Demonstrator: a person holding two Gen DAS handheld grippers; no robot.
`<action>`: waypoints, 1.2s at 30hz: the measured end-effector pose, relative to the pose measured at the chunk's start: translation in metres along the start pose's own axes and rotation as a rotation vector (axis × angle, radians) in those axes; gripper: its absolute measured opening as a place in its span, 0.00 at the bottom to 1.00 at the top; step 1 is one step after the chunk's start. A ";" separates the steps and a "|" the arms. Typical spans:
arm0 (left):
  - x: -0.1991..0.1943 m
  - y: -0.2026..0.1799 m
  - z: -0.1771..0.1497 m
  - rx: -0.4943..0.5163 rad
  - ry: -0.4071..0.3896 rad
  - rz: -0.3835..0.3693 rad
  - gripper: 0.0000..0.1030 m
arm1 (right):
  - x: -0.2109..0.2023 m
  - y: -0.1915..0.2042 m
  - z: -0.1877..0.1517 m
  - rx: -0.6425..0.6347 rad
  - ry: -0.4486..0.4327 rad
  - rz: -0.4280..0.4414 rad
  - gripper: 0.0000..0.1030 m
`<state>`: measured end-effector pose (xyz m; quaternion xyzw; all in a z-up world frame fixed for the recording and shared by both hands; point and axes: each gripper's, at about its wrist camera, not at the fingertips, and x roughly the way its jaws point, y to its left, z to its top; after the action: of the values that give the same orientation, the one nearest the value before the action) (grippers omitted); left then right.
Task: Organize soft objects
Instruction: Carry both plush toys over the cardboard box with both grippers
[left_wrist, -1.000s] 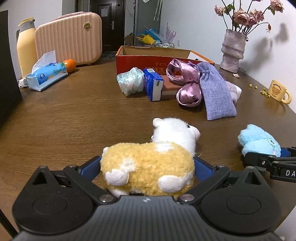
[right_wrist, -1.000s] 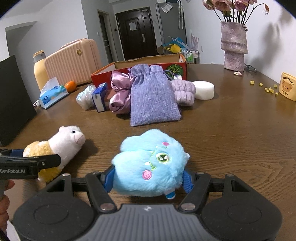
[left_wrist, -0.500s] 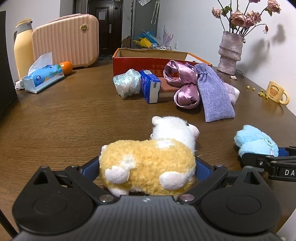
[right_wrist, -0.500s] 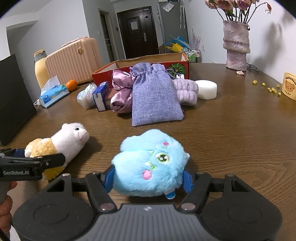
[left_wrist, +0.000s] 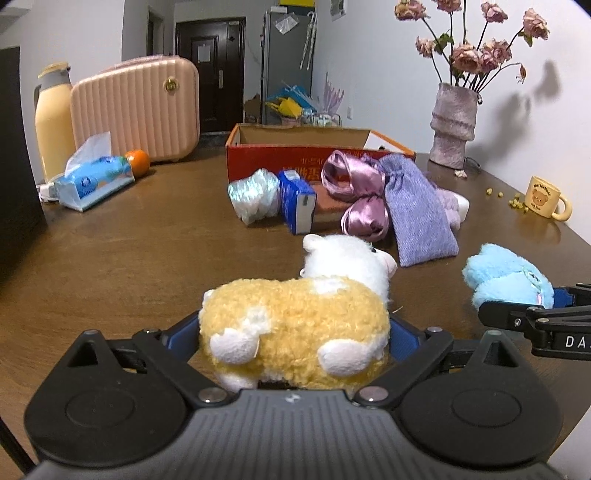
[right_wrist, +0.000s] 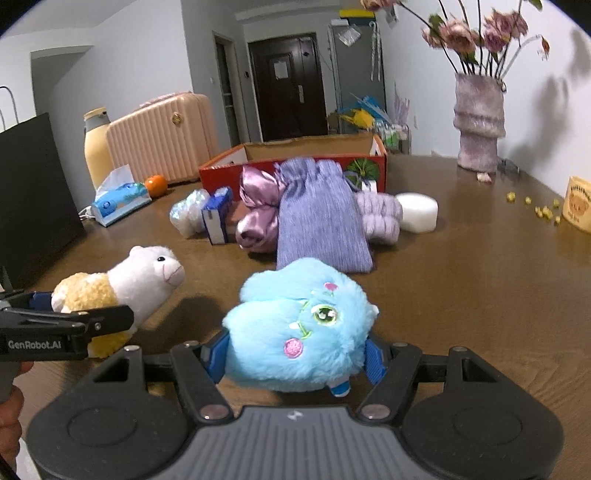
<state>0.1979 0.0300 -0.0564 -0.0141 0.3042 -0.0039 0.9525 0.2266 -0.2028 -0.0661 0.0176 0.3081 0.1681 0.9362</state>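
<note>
Two plush toys in my grip, none boxed yet; left gripper (left_wrist: 295, 332) clamped on yellow-and-white alpaca (left_wrist: 295, 325), right gripper (right_wrist: 295, 354) clamped on blue plush (right_wrist: 299, 328), both near table (left_wrist: 129, 266) front edge; red box (left_wrist: 314, 155) far side, open, looks empty from here; purple pouch (right_wrist: 321, 218), satin scrunchies (right_wrist: 258, 206), lilac headband (right_wrist: 380, 218), white sponge (right_wrist: 417, 212) lie loose before box; judge task barely begun, most sorting left.

A yellow-and-white plush alpaca (left_wrist: 295, 332) is clamped at its body, white head pointing away; beside it (to its right) a fluffy blue plush (right_wrist: 299, 332) with an embroidered eye is squeezed between blue pads.
</note>
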 end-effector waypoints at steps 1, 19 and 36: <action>-0.002 -0.001 0.001 0.001 -0.008 0.002 0.96 | -0.002 0.001 0.001 -0.006 -0.008 0.001 0.66; -0.028 -0.014 0.036 0.005 -0.155 0.001 0.96 | -0.011 0.006 0.029 -0.063 -0.122 0.010 0.66; -0.005 -0.020 0.086 0.005 -0.216 0.016 0.96 | 0.011 -0.003 0.077 -0.067 -0.224 -0.003 0.66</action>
<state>0.2431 0.0126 0.0172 -0.0096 0.2000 0.0043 0.9797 0.2810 -0.1961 -0.0102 0.0044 0.1956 0.1737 0.9652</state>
